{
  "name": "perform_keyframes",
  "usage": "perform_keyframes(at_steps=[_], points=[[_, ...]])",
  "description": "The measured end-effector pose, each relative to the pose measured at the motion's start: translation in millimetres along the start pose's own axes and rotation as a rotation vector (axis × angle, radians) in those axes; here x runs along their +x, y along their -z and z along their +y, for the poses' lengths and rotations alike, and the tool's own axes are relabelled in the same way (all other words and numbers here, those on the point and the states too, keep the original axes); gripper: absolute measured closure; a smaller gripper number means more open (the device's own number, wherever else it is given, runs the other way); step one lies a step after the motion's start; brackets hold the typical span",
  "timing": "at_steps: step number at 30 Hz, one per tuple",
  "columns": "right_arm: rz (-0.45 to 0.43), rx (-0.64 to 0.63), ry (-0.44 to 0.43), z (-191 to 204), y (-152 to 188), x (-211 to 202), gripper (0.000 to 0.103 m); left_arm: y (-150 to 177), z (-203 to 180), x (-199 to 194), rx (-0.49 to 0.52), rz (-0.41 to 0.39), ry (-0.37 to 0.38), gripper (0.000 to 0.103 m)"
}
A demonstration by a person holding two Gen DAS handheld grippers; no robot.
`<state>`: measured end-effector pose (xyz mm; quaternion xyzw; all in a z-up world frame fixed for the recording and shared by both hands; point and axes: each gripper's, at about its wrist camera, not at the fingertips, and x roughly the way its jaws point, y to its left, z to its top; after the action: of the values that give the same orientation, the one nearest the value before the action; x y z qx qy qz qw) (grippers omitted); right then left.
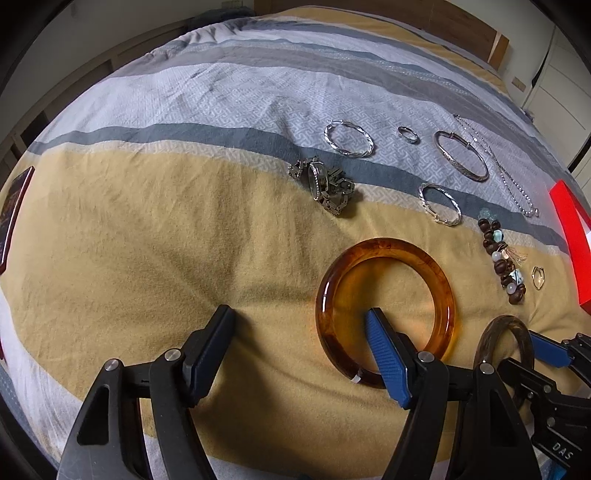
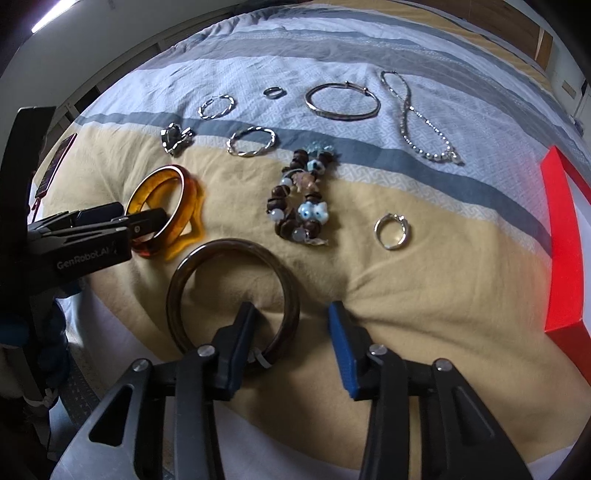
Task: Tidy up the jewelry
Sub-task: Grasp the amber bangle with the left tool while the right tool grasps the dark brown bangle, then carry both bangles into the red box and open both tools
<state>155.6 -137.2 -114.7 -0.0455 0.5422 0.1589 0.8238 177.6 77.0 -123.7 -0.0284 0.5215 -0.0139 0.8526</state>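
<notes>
red box (image 2: 557,236): cut off at right edge | dark bangle (image 1: 491,332): partly hidden behind tool

a bedroom in a home is shown. a bed is covered by a striped bedspread (image 1: 155,221) in yellow, grey and white, with a wooden headboard (image 1: 443,22) seen at its far end. white cupboard doors (image 1: 554,81) are seen beside it. jewellery, such as an amber bangle (image 1: 384,310), is laid out on the cover.
</notes>
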Motion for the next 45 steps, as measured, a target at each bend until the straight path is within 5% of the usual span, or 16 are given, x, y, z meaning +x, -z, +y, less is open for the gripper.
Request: perform_keyframes(at_steps=[4,9,12,31,45], points=[[-0.002,-0.012,0.001,0.7,-3.4,-3.0,0.089,-0.4,-2.5,-1.7,0.027,-0.023,-0.01,0.039],[-0.008,-0.033,0.007,5.3,-6.5,-9.6,0.093,-1.8,-5.6,-9.2,0.04,-0.033,0.014,0.079],[-0.02,-0.041,0.008,7.2,-8.7,-16.7,0.094,-2.0,-4.8,-12.9,0.034,-0.035,0.024,0.093],[-0.14,-0.047,0.018,3.6,3.9,-84.4,0.094,10.0,2.6,-60.3,-0.019,-0.103,-0.015,0.094],[-0.249,0.048,0.037,-36.9,28.0,-144.6,0.094,18.8,-8.4,-105.5,-0.046,-0.161,0.002,0.094]])
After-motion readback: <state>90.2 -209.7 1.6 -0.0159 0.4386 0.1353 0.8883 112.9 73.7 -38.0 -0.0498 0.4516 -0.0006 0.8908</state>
